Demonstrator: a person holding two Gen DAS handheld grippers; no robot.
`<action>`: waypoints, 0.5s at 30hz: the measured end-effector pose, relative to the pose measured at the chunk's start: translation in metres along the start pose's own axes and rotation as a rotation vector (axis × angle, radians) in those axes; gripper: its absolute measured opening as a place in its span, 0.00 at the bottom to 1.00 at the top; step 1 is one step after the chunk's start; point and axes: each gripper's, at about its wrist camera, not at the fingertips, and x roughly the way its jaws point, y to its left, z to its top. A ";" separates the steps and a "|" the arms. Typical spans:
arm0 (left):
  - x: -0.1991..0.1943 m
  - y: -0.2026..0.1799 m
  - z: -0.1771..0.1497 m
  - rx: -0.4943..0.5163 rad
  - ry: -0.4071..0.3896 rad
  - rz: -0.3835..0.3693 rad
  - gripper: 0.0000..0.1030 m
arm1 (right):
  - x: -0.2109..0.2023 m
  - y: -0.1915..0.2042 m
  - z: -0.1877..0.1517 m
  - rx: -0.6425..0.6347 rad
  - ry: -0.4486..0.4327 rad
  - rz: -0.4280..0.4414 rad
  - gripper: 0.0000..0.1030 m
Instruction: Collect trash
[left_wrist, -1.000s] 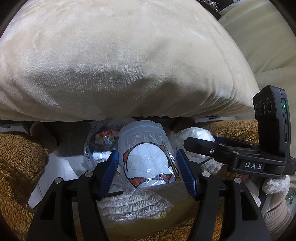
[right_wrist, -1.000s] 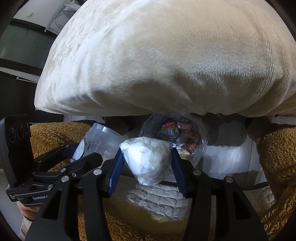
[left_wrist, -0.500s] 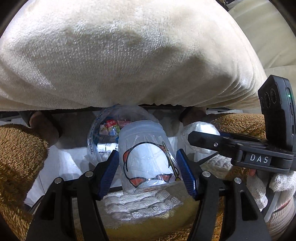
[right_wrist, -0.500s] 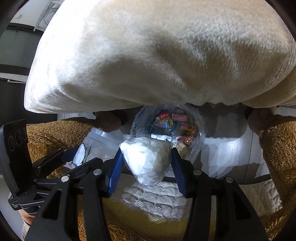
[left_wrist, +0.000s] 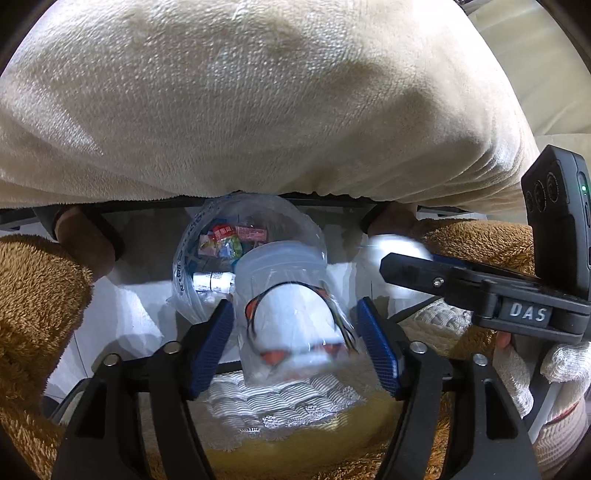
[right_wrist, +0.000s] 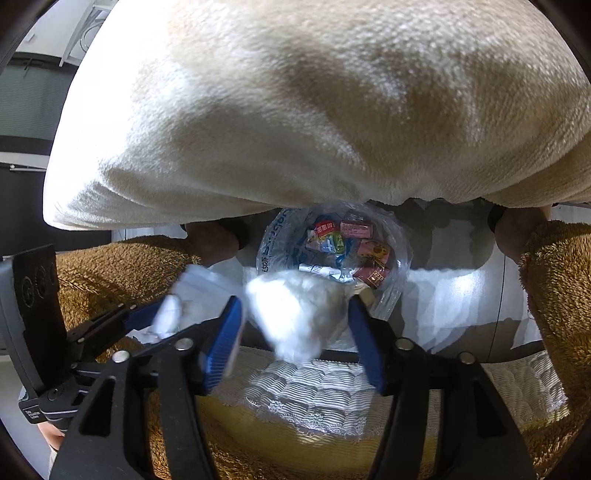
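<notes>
1. Both of your grippers have just been opening: a second ago the blue pads pinched their loads, and now each pair stands clear of what lies between.
2. Your left gripper (left_wrist: 295, 341) has its ribbed blue fingers (left_wrist: 212, 345) spread, with the clear plastic cup printed with a red-and-black figure (left_wrist: 291, 314) between them; narrow gaps show on both sides and the cup is blurred.
3. Your right gripper (right_wrist: 295, 341) is likewise parted around the crumpled white tissue wad (right_wrist: 295, 310), which is smeared with blur and sits apart from the right-hand pad.
4. Beyond both sets of fingers gapes the transparent plastic trash bag with blue lettering (right_wrist: 273, 243), its mouth facing you, with red, pink and green snack wrappers (right_wrist: 351, 240) inside.
5. From the left wrist view the cup overlaps the bag's lower rim, and your white knit-gloved hand (left_wrist: 565, 362) holds the other gripper at the right edge.
6. A cream plush cushion (left_wrist: 258, 103) fills the upper view over the bag; a white quilted mat (right_wrist: 314, 391) and brown fuzzy fabric (right_wrist: 557, 280) lie below.
</notes>
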 end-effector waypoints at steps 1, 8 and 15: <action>-0.001 0.001 0.000 -0.001 -0.003 0.000 0.69 | -0.001 -0.001 0.000 0.003 -0.004 -0.001 0.63; -0.005 0.001 -0.002 -0.003 -0.012 0.000 0.69 | -0.006 0.002 -0.001 -0.006 -0.017 -0.004 0.63; -0.013 0.000 -0.004 -0.003 -0.029 0.003 0.69 | -0.016 0.009 -0.010 -0.036 -0.040 -0.008 0.63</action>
